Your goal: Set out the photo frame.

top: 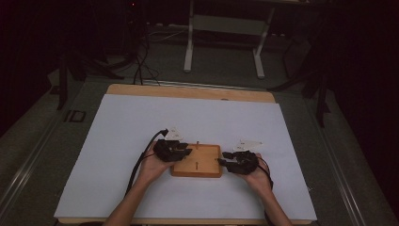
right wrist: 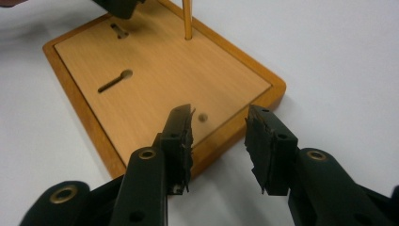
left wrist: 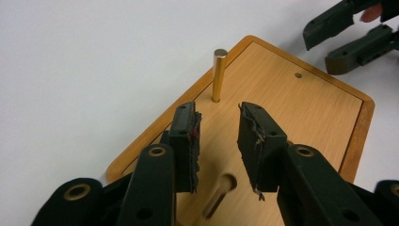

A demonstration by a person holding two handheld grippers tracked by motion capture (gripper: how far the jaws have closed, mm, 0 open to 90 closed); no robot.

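Both forearms come in bare, no sleeves showing. The left gripper [top: 187, 151] is matte black with a grey three-cornered plate on top and a black cable looping off behind. The right gripper [top: 221, 161] matches, plate and all. Close in, brass-ringed screw holes dot the black jaws, and the dark pads [left wrist: 256, 141] look frayed at the edges.

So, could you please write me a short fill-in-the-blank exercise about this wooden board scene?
1. The brass peg stands ____ in the wooden board.
2. The left tongs hover with jaws ____.
3. The right tongs hold ____.
4. The board lies on a ____ sheet.

Missing words: upright; open; nothing; white
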